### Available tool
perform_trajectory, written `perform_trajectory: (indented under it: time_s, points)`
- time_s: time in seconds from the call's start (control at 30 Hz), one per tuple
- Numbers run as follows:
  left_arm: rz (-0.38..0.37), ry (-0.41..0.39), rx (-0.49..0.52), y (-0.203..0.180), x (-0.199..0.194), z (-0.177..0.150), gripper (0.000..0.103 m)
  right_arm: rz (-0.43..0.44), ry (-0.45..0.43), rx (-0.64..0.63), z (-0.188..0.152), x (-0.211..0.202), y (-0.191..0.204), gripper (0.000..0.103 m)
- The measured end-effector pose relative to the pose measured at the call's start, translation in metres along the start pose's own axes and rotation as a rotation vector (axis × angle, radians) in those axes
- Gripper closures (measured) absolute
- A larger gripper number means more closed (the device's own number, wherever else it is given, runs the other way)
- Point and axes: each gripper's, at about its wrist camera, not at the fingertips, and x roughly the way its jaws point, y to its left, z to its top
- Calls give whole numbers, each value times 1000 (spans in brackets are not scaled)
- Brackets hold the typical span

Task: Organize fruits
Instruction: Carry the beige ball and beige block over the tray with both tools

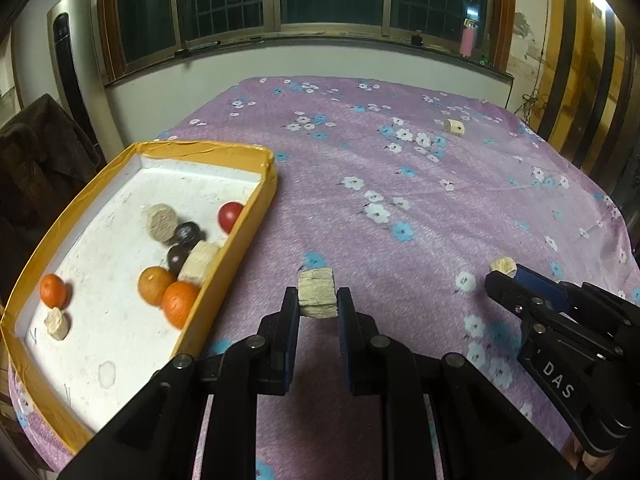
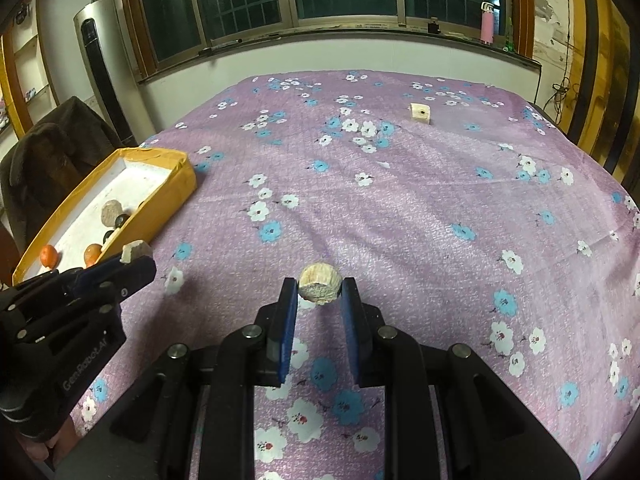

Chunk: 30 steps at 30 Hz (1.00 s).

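both tongs loaded

the left tongs [image 1: 318,300] pinch a pale square chunk [image 1: 317,294] just right of the yellow tray [image 1: 256,216]. the right tongs [image 2: 320,290] clamp a round pale piece [image 2: 320,289], seemingly lifted off the floral desk [image 2: 400,208]. another block [image 2: 420,113] lies far off.

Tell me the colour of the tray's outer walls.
Yellow-orange walls on the tray, white inside; clearest in the left wrist view.
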Motion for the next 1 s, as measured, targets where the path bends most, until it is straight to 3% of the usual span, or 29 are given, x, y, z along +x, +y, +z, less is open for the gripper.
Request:
perform_trajectory:
  time_s: [0.37,1.0]
  points:
    - [41,-39,-63,36,-22,0,86,52,5,-42,-6,1,25,79]
    - [197,-30,-215,129,-30,-6,86,197,-30,-200,16,2,120,79]
